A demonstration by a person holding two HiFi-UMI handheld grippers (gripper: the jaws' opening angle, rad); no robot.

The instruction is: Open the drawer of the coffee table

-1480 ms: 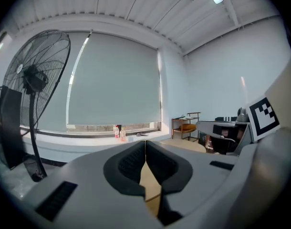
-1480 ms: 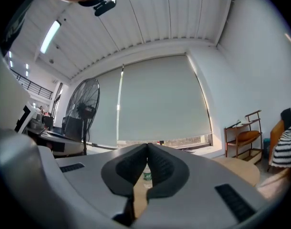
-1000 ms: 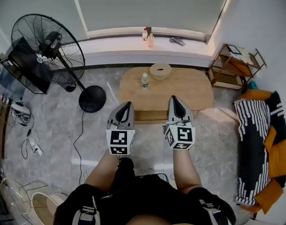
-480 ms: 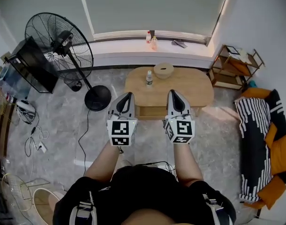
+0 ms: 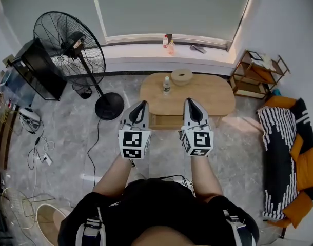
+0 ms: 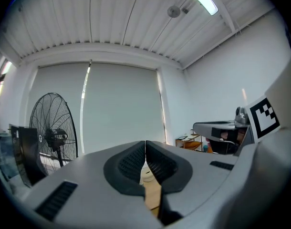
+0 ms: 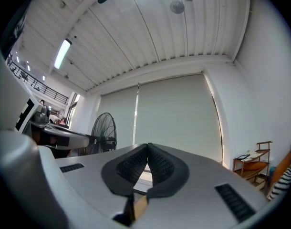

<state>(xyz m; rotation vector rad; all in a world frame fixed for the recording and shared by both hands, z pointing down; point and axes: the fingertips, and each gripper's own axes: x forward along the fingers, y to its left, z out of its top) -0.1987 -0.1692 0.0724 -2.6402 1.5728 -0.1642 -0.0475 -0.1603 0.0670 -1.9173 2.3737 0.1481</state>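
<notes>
The oval wooden coffee table [image 5: 218, 96] stands on the grey floor ahead of me, below the window ledge. Its drawer front [image 5: 167, 120] shows as a darker band under the near edge, between my two grippers. My left gripper [image 5: 142, 105] is held level over the table's near left part, jaws shut and empty. My right gripper [image 5: 189, 102] hangs beside it over the near right part, also shut with nothing in it. In the left gripper view the shut left gripper [image 6: 145, 144] hides most of the table [image 6: 152, 194]; in the right gripper view the right gripper [image 7: 148, 148] does the same.
A small bottle [image 5: 167, 84] and a round bowl [image 5: 181, 76] stand on the table's far side. A black floor fan [image 5: 69, 42] with its round base [image 5: 109, 106] stands to the left, a wooden side rack [image 5: 256, 73] and a striped blanket [image 5: 279, 158] to the right.
Both grippers have risen and drawn back towards me; the table now looks smaller and farther. Jaws stayed shut.
</notes>
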